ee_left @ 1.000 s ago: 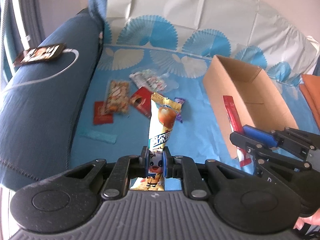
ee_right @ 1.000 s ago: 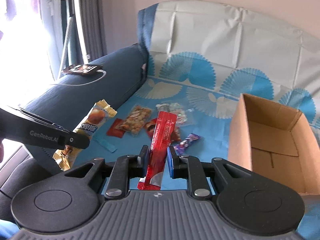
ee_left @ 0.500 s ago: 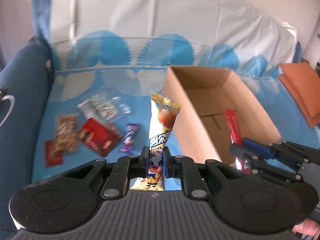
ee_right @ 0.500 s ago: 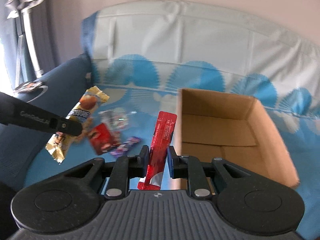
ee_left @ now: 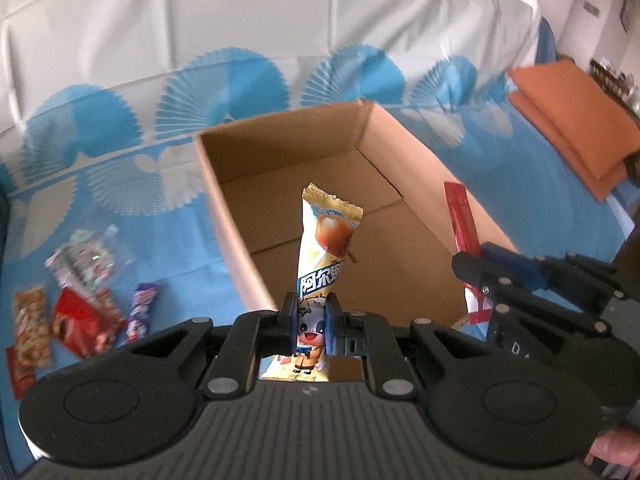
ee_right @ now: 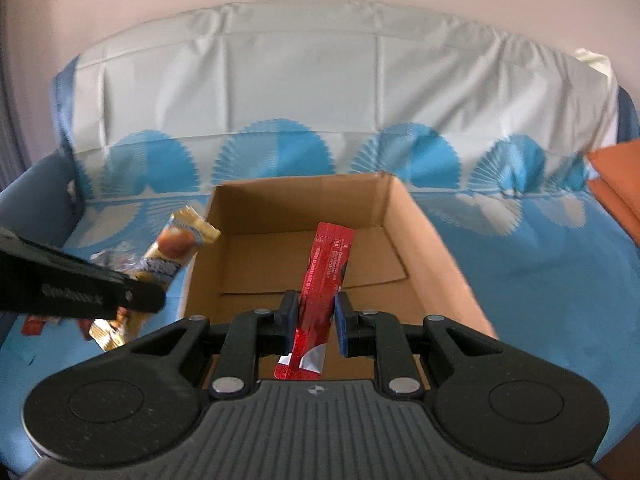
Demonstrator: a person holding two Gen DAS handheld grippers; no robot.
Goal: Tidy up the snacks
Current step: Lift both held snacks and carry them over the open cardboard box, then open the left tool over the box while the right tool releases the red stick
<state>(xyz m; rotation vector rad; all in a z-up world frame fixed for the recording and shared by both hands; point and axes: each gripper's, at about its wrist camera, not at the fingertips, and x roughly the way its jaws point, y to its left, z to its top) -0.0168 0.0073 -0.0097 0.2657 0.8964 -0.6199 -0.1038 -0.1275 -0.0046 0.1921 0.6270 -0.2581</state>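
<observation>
1. the left gripper (ee_left: 311, 320) has its jaws pinching the lower part of a yellow snack packet (ee_left: 326, 248), which stands up between the pads with its top end over the open cardboard box (ee_left: 280, 136). the right gripper (ee_right: 316, 320) has its jaws pinching a thin red sachet (ee_right: 326, 268) the same way, low on the sachet, with its top leaning over the box floor.

2. the step in hand looks like dropping both snacks into the box. the box sits on the blue patterned cloth (ee_right: 540, 248), and no snacks show inside it.

3. bring each gripper forward until the whole snack, not just its top, is past the near wall of the box. the held ends look closest to that wall, so letting go early could leave a snack hanging on the rim.

4. lower the snacks toward the floor before spreading the jaws. light wrappers flutter and can slide out over a low wall.

5. keep the two grippers apart. they are side by side over a narrow box, so give the packet the left part and the sachet the right part.

6. the loose snacks (ee_left: 80, 304) on the cloth to the left of the box are left to fetch.
</observation>
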